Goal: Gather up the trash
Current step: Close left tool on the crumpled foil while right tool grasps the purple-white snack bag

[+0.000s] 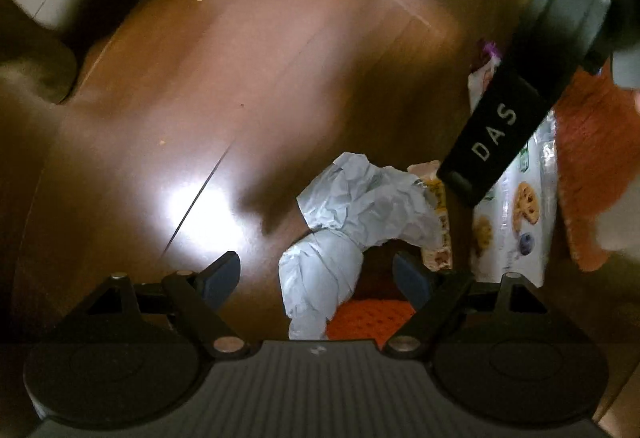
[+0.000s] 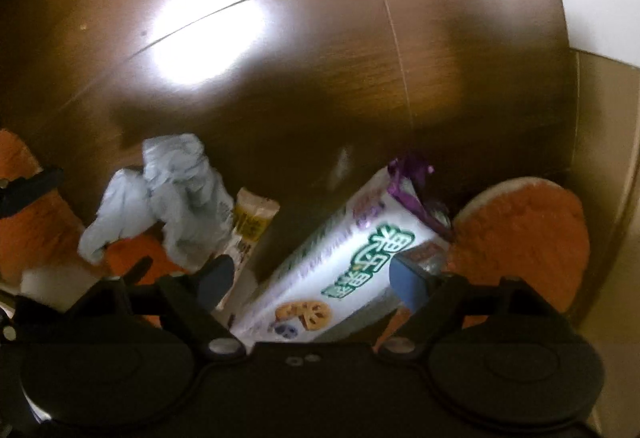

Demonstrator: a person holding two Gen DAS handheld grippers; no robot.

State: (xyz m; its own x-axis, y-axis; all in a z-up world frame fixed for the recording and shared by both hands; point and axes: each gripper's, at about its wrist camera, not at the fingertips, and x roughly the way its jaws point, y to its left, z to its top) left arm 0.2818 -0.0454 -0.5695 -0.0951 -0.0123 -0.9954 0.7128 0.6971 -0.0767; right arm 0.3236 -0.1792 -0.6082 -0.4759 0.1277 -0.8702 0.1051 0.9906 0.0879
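While both grippers hung over a dark wooden floor (image 1: 248,50), the trash lay in a loose cluster directly beneath them. In its own view the left gripper (image 1: 318,270) stood with jaws wide apart and nothing between the pads; the crumpled pale plastic bag (image 1: 360,206) lay just ahead of its fingertips, its lower fold running down into the gap between the fingers without visible contact. The right gripper (image 2: 312,276) was likewise open and held nothing. The white snack packet (image 2: 344,258) lay between its fingers, but neither pad could be seen pressing on it.

The packet's long axis ran diagonally, from beneath the gripper body up to its torn purple end (image 2: 412,178) on the right, so the jaws straddled its narrow width rather than its length. A smaller yellow wrapper (image 2: 252,222) lay between bag and packet, near the right gripper's left finger. Orange slippers (image 2: 524,234) flanked the cluster on both sides, one partly under the bag.

Judgement: the right gripper was the nearer tool for the packet, the left for the bag. Each appeared to need only a short lowering and a closure. The chief risk was a finger catching a slipper or the yellow wrapper along with the intended item.
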